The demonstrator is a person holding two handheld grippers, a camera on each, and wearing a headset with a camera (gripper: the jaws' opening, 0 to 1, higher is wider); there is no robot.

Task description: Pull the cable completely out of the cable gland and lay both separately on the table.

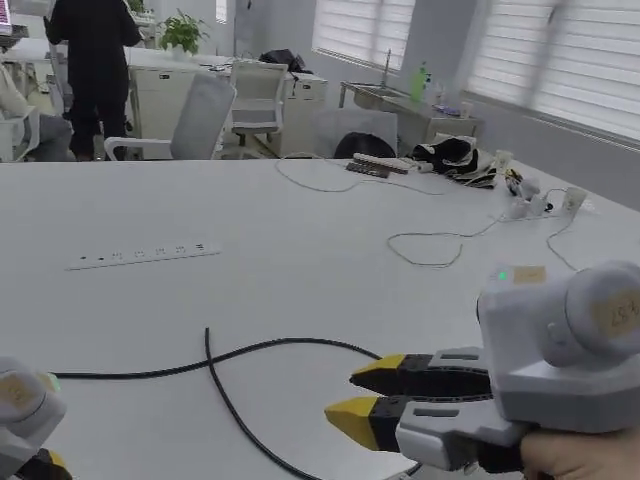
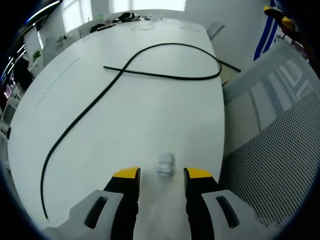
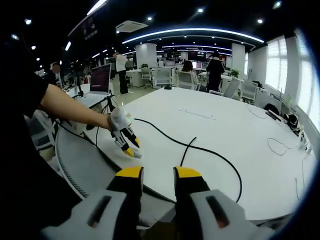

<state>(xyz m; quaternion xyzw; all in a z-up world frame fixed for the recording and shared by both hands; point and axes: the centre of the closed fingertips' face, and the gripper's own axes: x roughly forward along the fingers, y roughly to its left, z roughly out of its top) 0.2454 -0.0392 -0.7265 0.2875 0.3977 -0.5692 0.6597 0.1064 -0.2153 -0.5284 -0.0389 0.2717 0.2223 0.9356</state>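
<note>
At the left, left tongs (image 2: 162, 173) released, jaws wide over the white desk (image 2: 125, 130), with the small white cable gland (image 2: 165, 165) lying on the surface between the yellow tips, clasped by neither. Seemingly set down there near the desk's edge to keep it apart from the rest. Further back, a flush socket strip (image 1: 140, 255), no lettering legible. Across the middle, black cable (image 1: 290, 341) sprawled in a loose crossing loop, free of the gland and well apart from it, so both parts judged already laid out separately. At the right, right tongs (image 3: 158, 172) likewise released and empty, jaws a little apart, held near the cable, probably just standing by. Tan stickers on its housing bearing writing, too blurred to read; no brand to be made out anywhere.
</note>
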